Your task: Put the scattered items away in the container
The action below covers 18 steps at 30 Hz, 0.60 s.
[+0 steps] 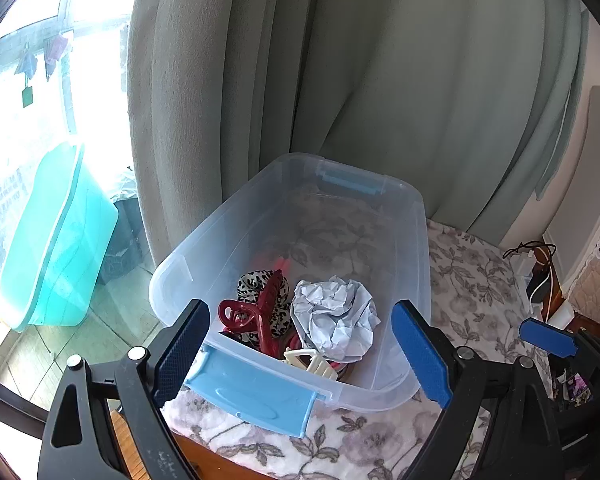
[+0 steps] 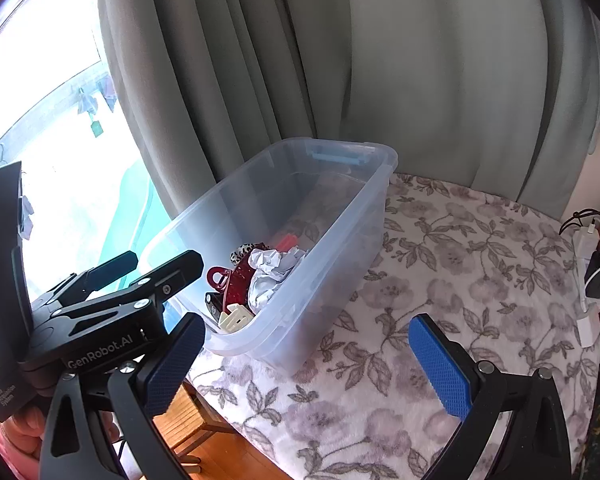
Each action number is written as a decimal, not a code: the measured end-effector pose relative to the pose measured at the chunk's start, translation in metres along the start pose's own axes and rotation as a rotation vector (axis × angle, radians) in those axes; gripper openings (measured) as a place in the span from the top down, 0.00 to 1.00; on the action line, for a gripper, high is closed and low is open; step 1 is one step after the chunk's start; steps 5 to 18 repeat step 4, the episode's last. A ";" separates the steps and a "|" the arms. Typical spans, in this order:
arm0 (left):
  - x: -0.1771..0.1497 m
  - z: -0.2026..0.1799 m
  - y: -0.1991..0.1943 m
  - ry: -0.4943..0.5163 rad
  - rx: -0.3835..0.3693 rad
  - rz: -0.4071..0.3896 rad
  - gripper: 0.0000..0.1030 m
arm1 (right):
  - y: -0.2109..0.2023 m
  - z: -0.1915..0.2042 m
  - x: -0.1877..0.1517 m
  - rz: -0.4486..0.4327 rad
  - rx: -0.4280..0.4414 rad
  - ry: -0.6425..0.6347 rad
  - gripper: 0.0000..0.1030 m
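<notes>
two tools hang over a surface covered by a flowered blanket [image 2: 440, 264], both with fingers spread wide and nothing between them. the left tool [image 1: 300, 344] points down at the near end of a clear plastic box [image 1: 416, 240] with blue latches, which sits on the blanket near a grey curtain [image 1: 340, 60]. inside the box, at its near end, lie a crumpled paper ball [image 1: 336, 320], a dark red hair claw [image 1: 256, 316], a leopard-print scrunchie [image 1: 252, 284] and a cream clip [image 1: 312, 362]. the right tool [image 2: 312, 364] hovers above bare blanket, just beside the box. a charger and cables [image 2: 592, 264] lie at the far right edge.
</notes>
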State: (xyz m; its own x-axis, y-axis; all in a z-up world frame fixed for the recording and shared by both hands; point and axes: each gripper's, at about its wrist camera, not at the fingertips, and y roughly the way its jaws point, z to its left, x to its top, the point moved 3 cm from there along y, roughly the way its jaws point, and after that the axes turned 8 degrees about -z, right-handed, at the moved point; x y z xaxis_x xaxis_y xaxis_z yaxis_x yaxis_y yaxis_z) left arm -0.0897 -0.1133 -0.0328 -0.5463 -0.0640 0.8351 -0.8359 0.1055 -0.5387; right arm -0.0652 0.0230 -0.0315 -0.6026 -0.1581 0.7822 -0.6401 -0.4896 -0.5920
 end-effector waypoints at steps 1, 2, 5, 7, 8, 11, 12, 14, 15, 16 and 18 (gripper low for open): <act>0.000 0.001 0.000 0.000 0.000 -0.001 0.10 | 0.000 0.001 0.000 0.001 -0.001 -0.002 0.00; -0.001 0.001 0.000 0.002 0.001 -0.001 0.10 | 0.001 0.001 0.000 0.002 -0.001 -0.005 0.00; -0.001 0.002 0.000 0.005 0.001 -0.002 0.10 | 0.001 0.003 0.000 0.004 -0.003 -0.010 0.00; -0.001 0.002 0.000 0.005 0.001 -0.002 0.10 | 0.001 0.003 0.000 0.004 -0.003 -0.010 0.00; -0.001 0.002 0.000 0.005 0.001 -0.002 0.10 | 0.001 0.003 0.000 0.004 -0.003 -0.010 0.00; -0.001 0.002 0.000 0.005 0.001 -0.002 0.10 | 0.001 0.003 0.000 0.004 -0.003 -0.010 0.00; -0.001 0.002 0.000 0.005 0.001 -0.002 0.10 | 0.001 0.003 0.000 0.004 -0.003 -0.010 0.00; -0.001 0.002 0.000 0.005 0.001 -0.002 0.10 | 0.001 0.003 0.000 0.004 -0.003 -0.010 0.00; -0.001 0.002 0.000 0.005 0.001 -0.002 0.10 | 0.001 0.003 0.000 0.004 -0.003 -0.010 0.00; -0.001 0.002 0.000 0.005 0.001 -0.002 0.10 | 0.001 0.003 0.000 0.004 -0.003 -0.010 0.00; -0.001 0.002 0.000 0.005 0.001 -0.002 0.10 | 0.001 0.003 0.000 0.004 -0.003 -0.010 0.00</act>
